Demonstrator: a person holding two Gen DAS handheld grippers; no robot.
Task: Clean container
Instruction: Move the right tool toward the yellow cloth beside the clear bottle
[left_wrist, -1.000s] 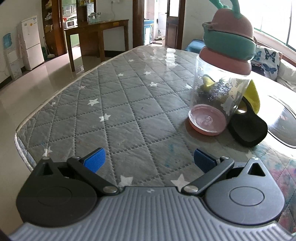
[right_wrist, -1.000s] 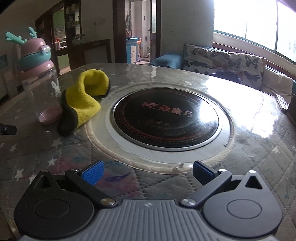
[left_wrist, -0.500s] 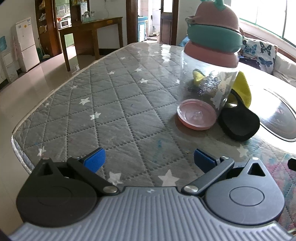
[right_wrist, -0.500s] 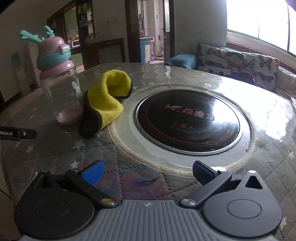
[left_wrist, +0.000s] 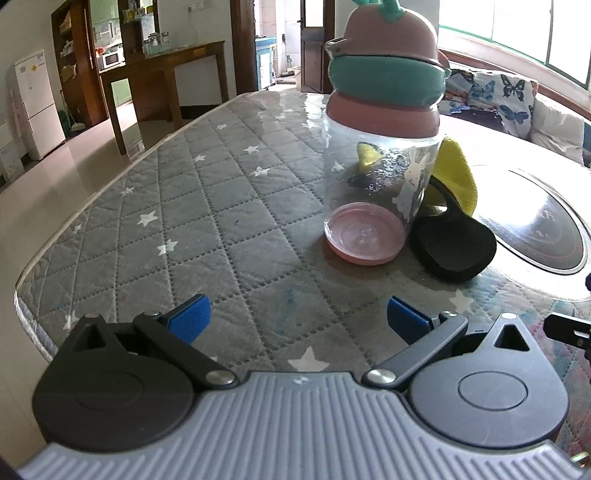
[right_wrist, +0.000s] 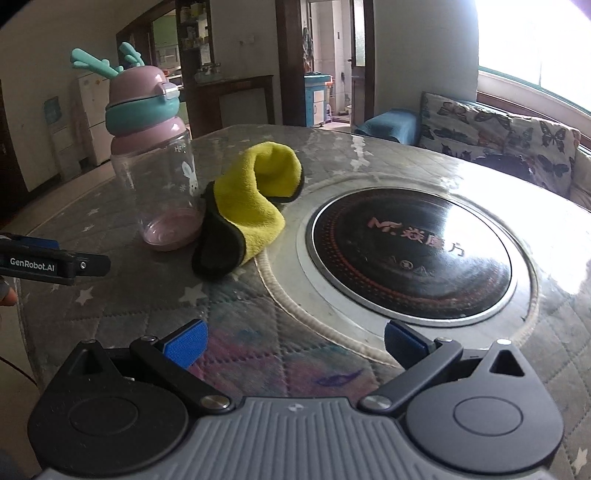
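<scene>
A clear plastic bottle (left_wrist: 373, 184) with a pink base, a pink and teal lid and teal antlers stands upright on the quilted table cover; it shows too in the right wrist view, bottle (right_wrist: 162, 177). A yellow and black cloth (right_wrist: 251, 218) lies crumpled against its right side, seen as cloth (left_wrist: 452, 221) from the left. My left gripper (left_wrist: 297, 319) is open, low over the cover, a short way in front of the bottle. My right gripper (right_wrist: 295, 341) is open, empty, nearer the cooktop, with the cloth ahead to its left. The left gripper's finger (right_wrist: 55, 264) pokes in at the left edge.
A round black induction cooktop (right_wrist: 410, 251) is set in the table (left_wrist: 184, 206) to the right of the cloth. The table edge (left_wrist: 33, 295) drops off at the left. A butterfly-print sofa (right_wrist: 498, 136) stands behind; a wooden side table (left_wrist: 166, 70) and fridge (left_wrist: 35, 103) lie beyond.
Both grippers have moved closer to the bottle and cloth, which loom larger in both views. Both stayed open. The bottle and cloth have not moved.
</scene>
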